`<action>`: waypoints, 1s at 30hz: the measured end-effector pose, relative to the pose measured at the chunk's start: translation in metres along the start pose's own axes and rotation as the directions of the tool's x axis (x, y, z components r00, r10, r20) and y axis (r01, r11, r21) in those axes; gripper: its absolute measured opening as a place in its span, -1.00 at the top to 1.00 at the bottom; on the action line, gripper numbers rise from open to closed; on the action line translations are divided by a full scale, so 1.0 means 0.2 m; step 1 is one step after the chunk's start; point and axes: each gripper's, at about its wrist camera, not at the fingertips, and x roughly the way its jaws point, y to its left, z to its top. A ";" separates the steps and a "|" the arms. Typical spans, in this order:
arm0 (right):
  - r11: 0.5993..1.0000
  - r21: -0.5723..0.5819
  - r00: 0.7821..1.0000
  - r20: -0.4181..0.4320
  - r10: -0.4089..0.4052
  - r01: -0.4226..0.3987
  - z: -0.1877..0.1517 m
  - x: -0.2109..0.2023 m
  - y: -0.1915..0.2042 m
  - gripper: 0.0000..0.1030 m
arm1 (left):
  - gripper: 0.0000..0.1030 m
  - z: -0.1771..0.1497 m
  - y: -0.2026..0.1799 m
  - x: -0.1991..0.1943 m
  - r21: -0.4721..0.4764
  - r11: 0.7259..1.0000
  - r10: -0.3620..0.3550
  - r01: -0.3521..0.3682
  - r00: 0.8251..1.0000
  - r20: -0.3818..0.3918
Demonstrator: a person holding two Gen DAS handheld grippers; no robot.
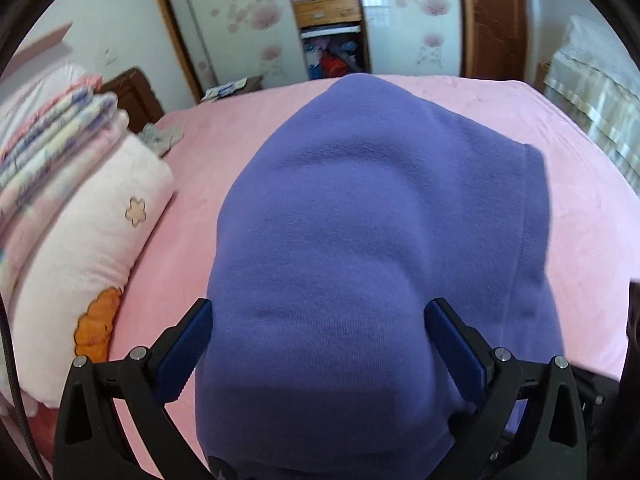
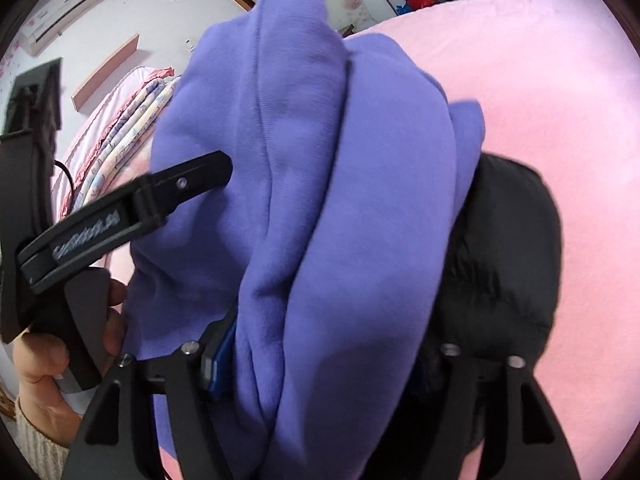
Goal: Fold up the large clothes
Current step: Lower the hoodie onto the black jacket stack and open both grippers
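Note:
A purple garment (image 1: 360, 208), folded into a thick bundle, rises over the pink bed (image 1: 580, 240). My left gripper (image 1: 320, 328) straddles its near end with the jaws wide, and both blue pads press into the bundle's sides. In the right wrist view the same purple garment (image 2: 320, 160) runs in long folds away from the camera. My right gripper (image 2: 326, 340) stands wide around it; the cloth brushes the left pad and hides the right pad. One left finger (image 2: 208, 168) lies against the bundle's left side, with a person's hand (image 2: 44, 360) on that gripper's handle.
A black padded jacket (image 2: 504, 264) lies on the bed right of the bundle. A pink pillow (image 1: 92, 248) and stacked folded quilts (image 1: 52, 136) sit at the left. Beyond the far bed edge stand open wardrobe shelves (image 1: 328, 20); a covered unit (image 1: 600, 88) is at the right.

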 end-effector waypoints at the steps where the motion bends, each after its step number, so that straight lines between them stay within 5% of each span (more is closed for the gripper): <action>1: 1.000 -0.005 1.000 0.007 -0.016 0.016 0.01 -0.03 0.01 -0.58 | -0.99 0.01 -0.01 -0.03 0.007 1.000 -0.011 0.011 1.000 0.005; 7: 0.996 -0.051 0.993 0.098 -0.068 0.073 0.06 -0.29 0.05 -0.64 | -0.99 -0.01 -0.03 -0.20 0.033 0.997 -0.077 0.076 0.997 0.021; 20: 0.977 -0.151 0.982 0.137 -0.133 0.153 -0.01 -0.51 0.18 -0.64 | -0.99 -0.11 -0.02 -0.46 0.026 0.990 -0.141 0.141 0.990 0.029; 30: 0.967 -0.196 0.975 0.187 -0.124 0.160 -0.18 -0.89 0.19 -0.64 | -0.99 -0.22 -0.02 -0.92 -0.078 0.957 -0.268 0.278 0.957 0.114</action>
